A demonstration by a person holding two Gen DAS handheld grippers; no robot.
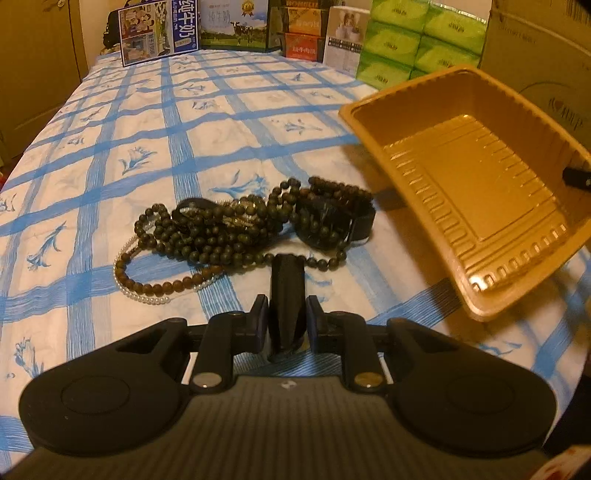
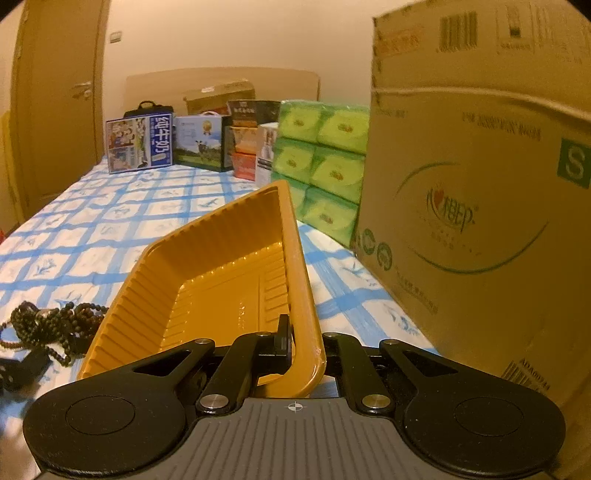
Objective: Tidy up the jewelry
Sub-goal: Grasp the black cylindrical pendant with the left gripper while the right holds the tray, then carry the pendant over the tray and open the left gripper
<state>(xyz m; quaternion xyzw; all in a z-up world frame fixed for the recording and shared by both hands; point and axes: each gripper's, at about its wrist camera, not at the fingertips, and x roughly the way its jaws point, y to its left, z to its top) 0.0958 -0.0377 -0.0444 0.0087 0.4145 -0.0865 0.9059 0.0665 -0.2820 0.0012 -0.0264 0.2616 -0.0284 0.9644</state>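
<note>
A tangle of dark bead necklaces [image 1: 229,229] with a white pearl strand [image 1: 147,298] and a black band [image 1: 360,225] lies on the blue-checked cloth [image 1: 110,147]. My left gripper [image 1: 287,260] points down at the pile's near edge. Its fingers are pressed together on the near strand of dark beads. My right gripper [image 2: 295,343] is shut on the rim of an empty gold plastic tray [image 2: 221,280]. One finger is inside the wall and the other is hidden behind it. The tray [image 1: 461,177] hangs tilted to the right of the pile [image 2: 55,325].
Cartons and milk boxes [image 1: 159,33] line the far edge of the cloth, with green tissue packs [image 1: 424,40] beside them. A large cardboard box [image 2: 480,221] stands close on the right. A door [image 2: 62,110] is at the far left.
</note>
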